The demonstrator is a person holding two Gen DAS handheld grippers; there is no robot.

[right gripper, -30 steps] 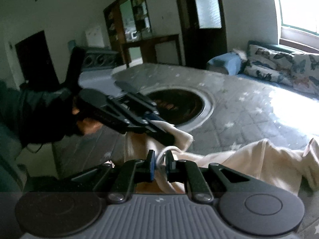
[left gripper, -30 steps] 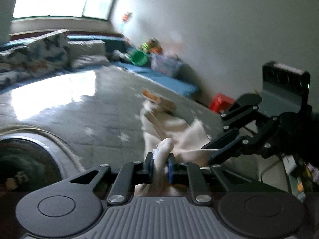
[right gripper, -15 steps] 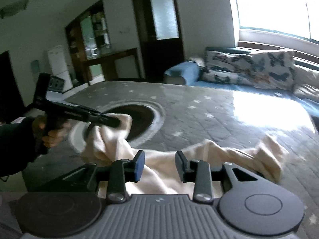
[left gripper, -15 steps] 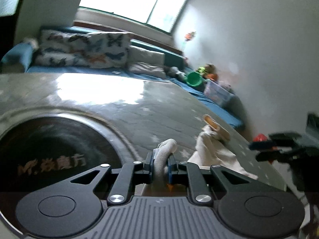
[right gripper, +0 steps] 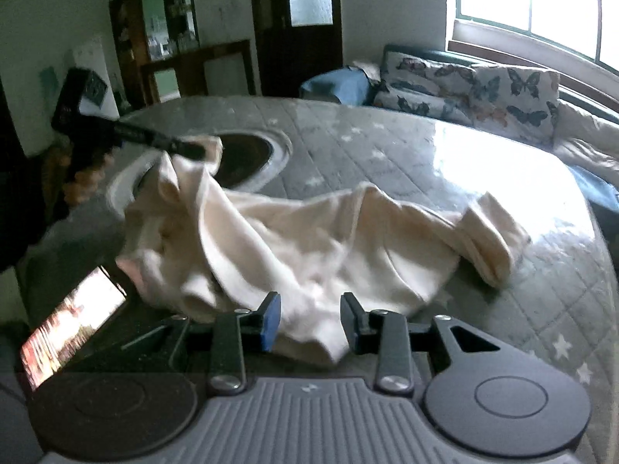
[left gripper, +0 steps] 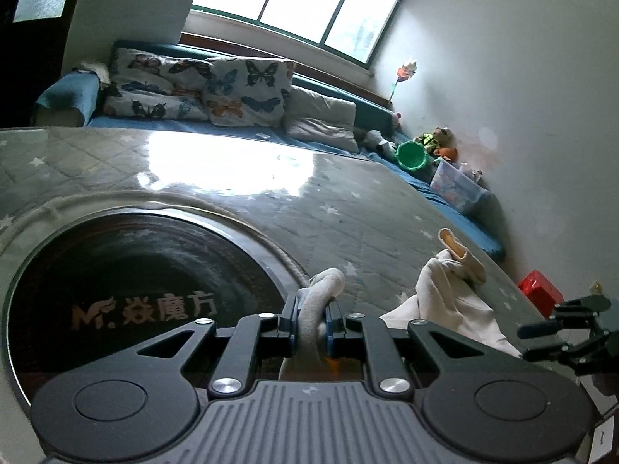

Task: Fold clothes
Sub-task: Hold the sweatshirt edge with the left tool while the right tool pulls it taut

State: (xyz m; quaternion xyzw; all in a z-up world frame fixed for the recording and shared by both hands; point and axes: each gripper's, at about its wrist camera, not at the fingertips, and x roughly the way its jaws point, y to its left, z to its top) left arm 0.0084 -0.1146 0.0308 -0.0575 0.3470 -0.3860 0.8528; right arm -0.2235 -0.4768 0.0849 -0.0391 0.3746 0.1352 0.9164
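A cream sweatshirt (right gripper: 309,247) lies crumpled on the grey quilted table cover (right gripper: 387,154), one cuffed sleeve (right gripper: 491,247) stretched out to the right. My left gripper (left gripper: 312,315) is shut on a fold of the sweatshirt (left gripper: 323,290) and holds that corner up above the table; from the right wrist view the left gripper (right gripper: 193,150) appears at the garment's upper left. My right gripper (right gripper: 309,319) is open just above the near hem, nothing between its fingers. It shows in the left wrist view as the right gripper (left gripper: 557,338) at the far right.
A dark round inset (left gripper: 127,294) with a pale rim sits in the table on the left. A phone (right gripper: 69,321) with a lit screen lies at the near left edge. Butterfly cushions (left gripper: 216,89) and a bench with toys (left gripper: 418,150) run behind the table.
My right gripper has opened and let go of the sweatshirt, then drawn back. My left gripper has carried its corner away to the left, over the round inset.
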